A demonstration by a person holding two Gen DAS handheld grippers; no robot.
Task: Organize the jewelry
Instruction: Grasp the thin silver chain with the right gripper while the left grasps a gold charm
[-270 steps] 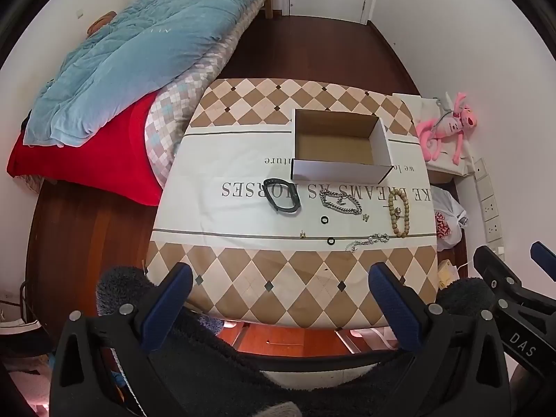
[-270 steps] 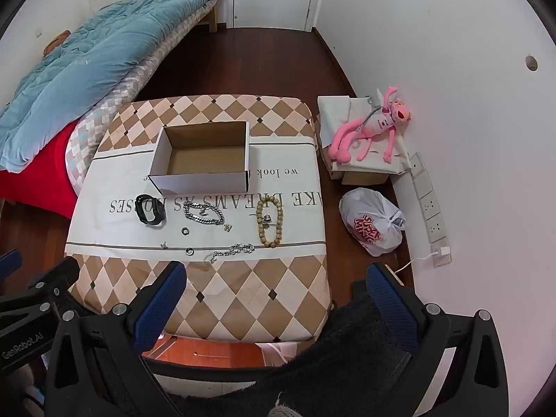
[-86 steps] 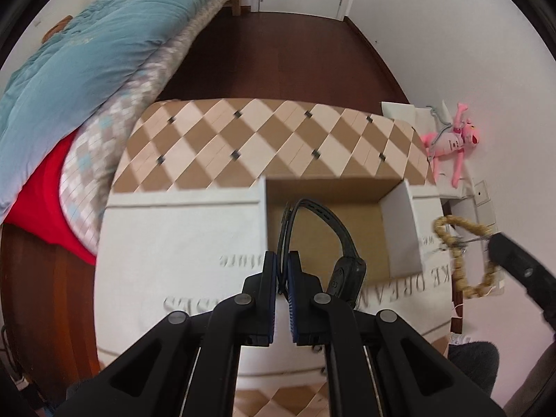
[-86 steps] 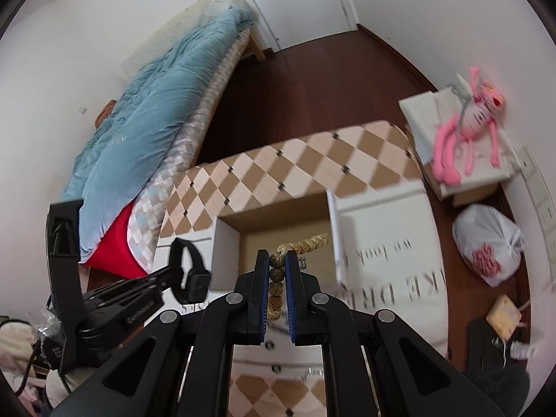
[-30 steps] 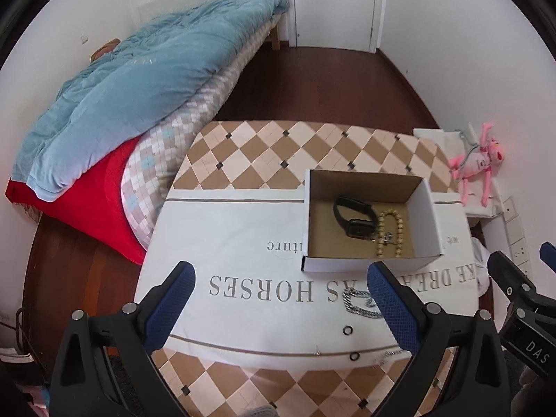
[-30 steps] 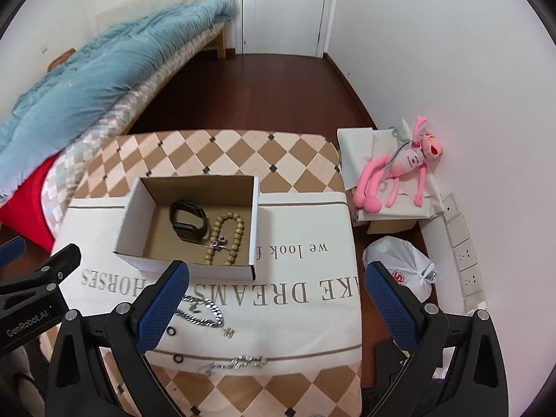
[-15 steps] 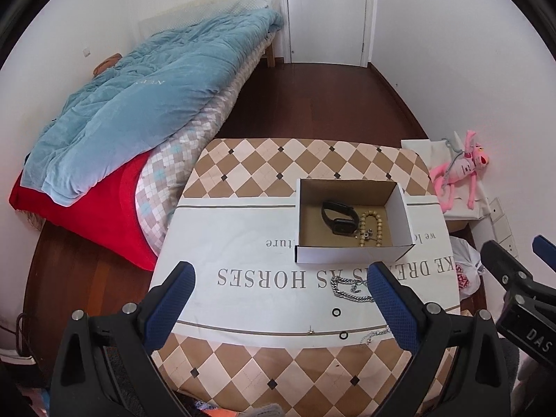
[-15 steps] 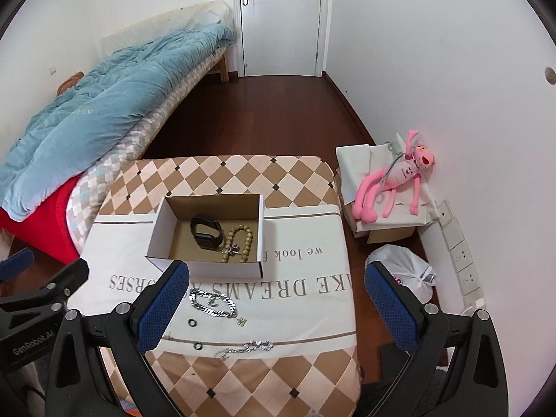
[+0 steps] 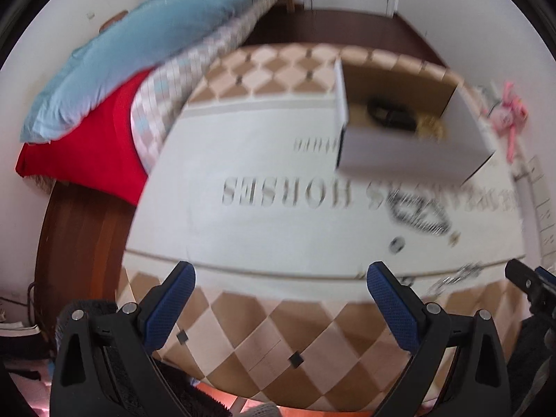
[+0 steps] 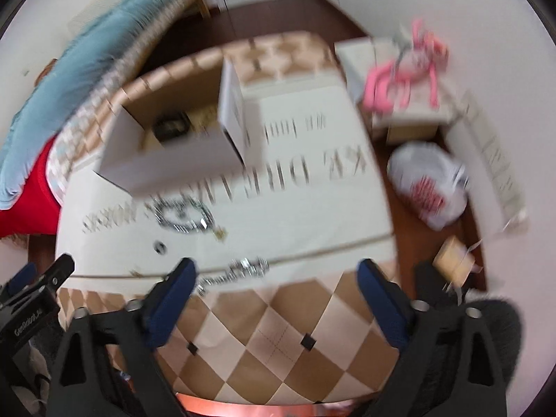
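Both views are motion-blurred. The left gripper [image 9: 281, 290] has its jaws spread wide with nothing between them, over the checkered near edge of the tablecloth [image 9: 264, 173]. The right gripper [image 10: 274, 286] is also wide apart and empty, its jaws having just been narrowing slightly; its left blue pad [image 10: 170, 299] sits just beside the thin silver bracelet [image 10: 236, 271], not touching it. The cardboard box [image 10: 166, 165] stands toward the far side of the table, holding a black watch [image 10: 170, 125] and a bead bracelet [image 9: 429, 127]. In front of the box, on the printed lettering, lies a heavier silver chain [image 10: 184, 217], with a small charm [image 10: 220, 232] at its right and a dark ring [image 10: 160, 246] nearer the left edge
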